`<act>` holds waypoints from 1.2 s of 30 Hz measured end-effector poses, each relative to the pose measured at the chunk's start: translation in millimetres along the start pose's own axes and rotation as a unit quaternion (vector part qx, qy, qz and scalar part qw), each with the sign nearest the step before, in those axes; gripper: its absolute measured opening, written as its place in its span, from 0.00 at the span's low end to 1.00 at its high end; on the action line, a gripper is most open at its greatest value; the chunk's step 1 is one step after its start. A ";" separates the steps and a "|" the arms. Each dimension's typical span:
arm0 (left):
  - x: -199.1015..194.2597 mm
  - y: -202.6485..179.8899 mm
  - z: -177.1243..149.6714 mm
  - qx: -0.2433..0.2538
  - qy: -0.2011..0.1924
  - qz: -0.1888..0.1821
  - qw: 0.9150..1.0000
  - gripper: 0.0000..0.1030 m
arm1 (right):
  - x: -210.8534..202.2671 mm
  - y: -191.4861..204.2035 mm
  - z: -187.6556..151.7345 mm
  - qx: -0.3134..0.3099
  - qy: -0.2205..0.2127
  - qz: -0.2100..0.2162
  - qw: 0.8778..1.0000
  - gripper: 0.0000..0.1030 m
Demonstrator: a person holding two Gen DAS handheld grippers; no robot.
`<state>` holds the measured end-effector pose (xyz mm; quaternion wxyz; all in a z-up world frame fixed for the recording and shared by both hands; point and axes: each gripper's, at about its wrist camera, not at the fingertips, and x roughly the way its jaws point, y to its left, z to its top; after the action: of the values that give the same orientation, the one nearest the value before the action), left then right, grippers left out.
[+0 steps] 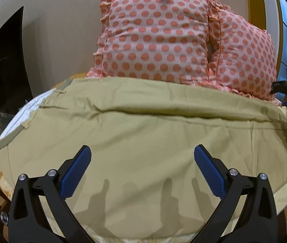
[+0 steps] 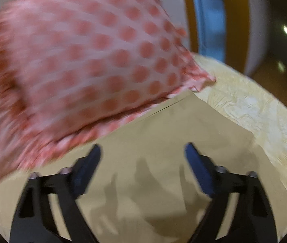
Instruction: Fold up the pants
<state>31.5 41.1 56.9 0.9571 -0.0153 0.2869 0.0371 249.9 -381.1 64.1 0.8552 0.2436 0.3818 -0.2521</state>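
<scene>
Warm, fairly dim indoor light. Left wrist view is sharp in the middle: the pillows [image 1: 163,40] show crisp dots, and the pants [image 1: 143,141] show clear seams. Several soft overlapping shadows of the left gripper [image 1: 142,151] fall on the cloth below its fingers, so light comes from more than one source above and behind. Fisheye bends the edges and leaves black corners. Right wrist view is heavily motion-blurred: the pillow [image 2: 72,60] is smeared into streaks, and the right gripper [image 2: 142,151] is soft-edged. Shadows smear across the pants [image 2: 153,141]. Two small glare spots [image 2: 286,30] glint on the dark floor at right
</scene>
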 end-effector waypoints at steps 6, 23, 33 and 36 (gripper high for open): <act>8.3 -3.2 12.9 0.006 -0.010 0.003 1.000 0.98 | 79.3 3.7 35.6 0.028 0.011 -0.087 0.996 0.66; 1.4 15.4 4.8 -0.030 -0.016 0.004 0.999 0.98 | -16.5 -160.0 -32.6 0.134 -0.105 0.274 0.947 0.04; -3.3 37.1 36.6 -0.077 -0.052 -0.009 0.996 0.98 | -77.4 -213.4 -150.2 0.208 -0.015 0.270 0.940 0.13; 4.9 44.3 50.1 -0.070 -0.056 -0.012 0.996 0.98 | -84.7 -214.8 -153.2 0.208 -0.014 0.270 0.940 0.42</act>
<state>59.5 88.0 95.7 0.9686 -0.0838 0.2292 0.0470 -13.1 -429.1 -8.6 0.8267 0.5065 0.2284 -0.0889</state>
